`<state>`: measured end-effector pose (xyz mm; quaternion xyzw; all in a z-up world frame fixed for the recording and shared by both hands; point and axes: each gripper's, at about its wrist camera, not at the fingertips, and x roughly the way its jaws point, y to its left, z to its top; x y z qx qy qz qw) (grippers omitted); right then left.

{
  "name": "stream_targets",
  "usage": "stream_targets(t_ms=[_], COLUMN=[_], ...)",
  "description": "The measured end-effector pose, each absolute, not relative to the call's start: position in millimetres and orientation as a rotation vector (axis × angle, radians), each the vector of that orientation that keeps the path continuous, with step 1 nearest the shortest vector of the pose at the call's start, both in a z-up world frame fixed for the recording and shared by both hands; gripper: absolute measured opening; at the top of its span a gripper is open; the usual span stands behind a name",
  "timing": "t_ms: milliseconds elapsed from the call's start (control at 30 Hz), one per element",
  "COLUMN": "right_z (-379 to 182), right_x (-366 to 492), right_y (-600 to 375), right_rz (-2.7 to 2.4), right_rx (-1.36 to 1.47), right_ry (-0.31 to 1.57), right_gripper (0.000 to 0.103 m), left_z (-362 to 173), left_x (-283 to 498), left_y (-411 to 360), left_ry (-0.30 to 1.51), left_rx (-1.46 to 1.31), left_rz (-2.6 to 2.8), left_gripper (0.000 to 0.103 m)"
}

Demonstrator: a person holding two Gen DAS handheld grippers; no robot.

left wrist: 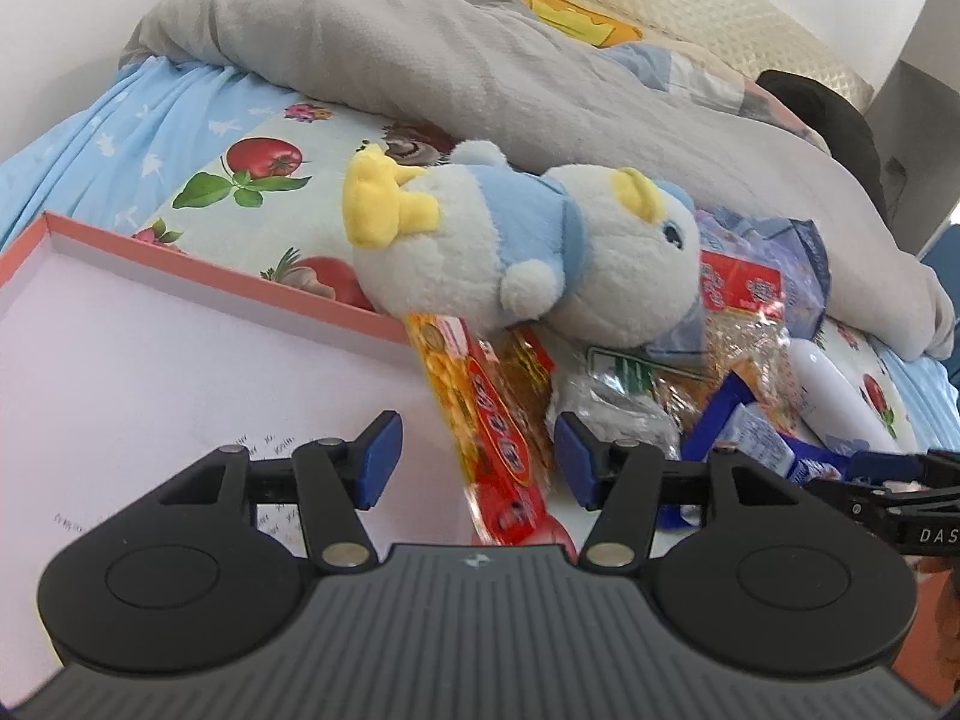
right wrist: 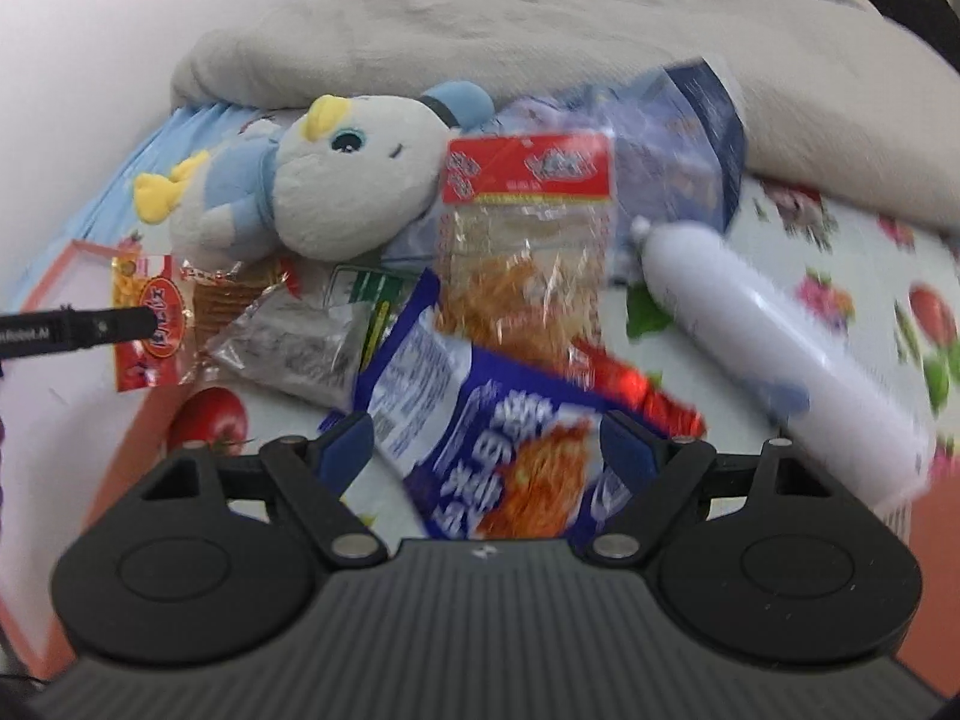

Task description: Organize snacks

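Left gripper (left wrist: 474, 462) spread, empty; red-orange snack packet (left wrist: 498, 450) between pads, untouched, long axis running away toward plush toy (left wrist: 522, 240); pink box (left wrist: 198, 276) immediately left; right gripper (right wrist: 486, 450) spread over blue packet (right wrist: 504, 456).

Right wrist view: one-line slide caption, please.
Open right gripper poised above a blue snack packet in a pile beside a plush penguin and white bottle.

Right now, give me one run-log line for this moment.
left gripper: open over orange packet | right gripper: open over blue packet | box: no snacks seen
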<state>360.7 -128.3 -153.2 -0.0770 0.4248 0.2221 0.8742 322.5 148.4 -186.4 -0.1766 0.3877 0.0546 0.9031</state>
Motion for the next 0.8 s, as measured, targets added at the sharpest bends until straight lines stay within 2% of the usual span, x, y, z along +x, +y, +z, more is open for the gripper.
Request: stream_targets(t_ms=[233, 400, 567, 600, 667, 700, 767, 800], right_z=[-181, -190, -193, -194, -193, -192, -190, -189], right_x=[381, 377, 374, 373, 369, 366, 359, 355], right_y=[-105, -91, -85, -84, -82, -80, -77, -76], right_rz=[0.538, 0.58, 0.626, 0.626, 0.637, 0.642, 0.635, 0.626], right_rx=[-0.37, -0.486, -0.533, -0.535, -0.526, -0.522, -0.528, -0.537], right_ry=[0.917, 0.914, 0.971, 0.981, 0.99, 0.996, 0.992, 0.984], right_gripper=[0.084, 0.084, 0.086, 0.083, 0.07, 0.06, 0.051, 0.041], left_z=[-195, -199, -198, -197, -194, -193, -189, -188], left_x=[335, 338, 334, 333, 330, 329, 324, 322], left_y=[155, 157, 156, 155, 152, 151, 149, 148], left_ry=[0.78, 0.791, 0.781, 0.778, 0.775, 0.773, 0.768, 0.771], left_rx=[-0.382, -0.403, -0.423, -0.418, -0.417, -0.418, -0.418, -0.416], left_rz=[0.126, 0.135, 0.116, 0.114, 0.108, 0.104, 0.107, 0.115], left_gripper=[0.056, 0.037, 0.011, 0.008, 0.005, 0.004, 0.003, 0.002])
